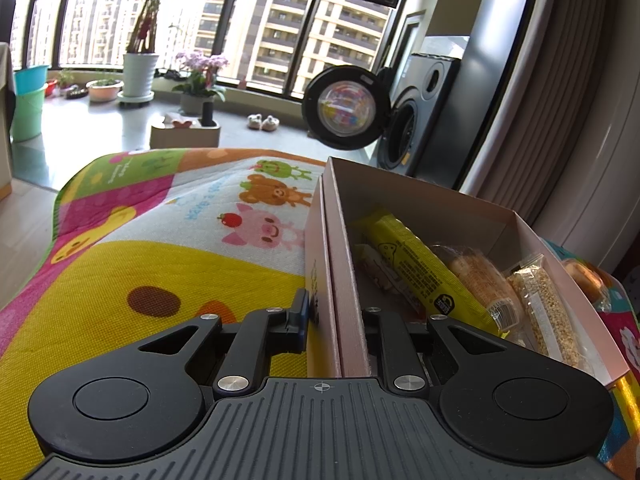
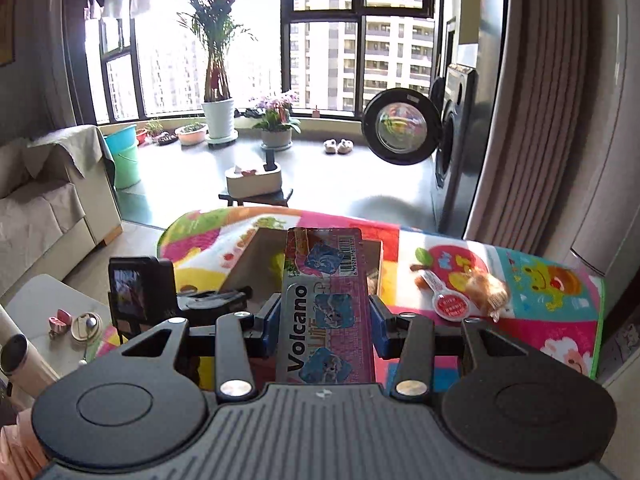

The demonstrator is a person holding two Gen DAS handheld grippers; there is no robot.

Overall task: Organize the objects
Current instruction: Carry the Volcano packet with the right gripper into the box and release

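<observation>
Left tongs (image 1: 336, 320) clamping box wall (image 1: 340, 264), right tongs (image 2: 324, 320) gripping Volcano packet (image 2: 326, 312) (right view only).

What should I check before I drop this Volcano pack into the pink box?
1. Right gripper clamps the Volcano pack on both sides: ok.
2. Left gripper pinches the pink box wall to steady it: ok.
3. Box open at the top: ok.
4. Free room beside the yellow packet and bread roll: cannot tell.
5. Wrapped pastry on the mat, outside the box: not ok.
</observation>
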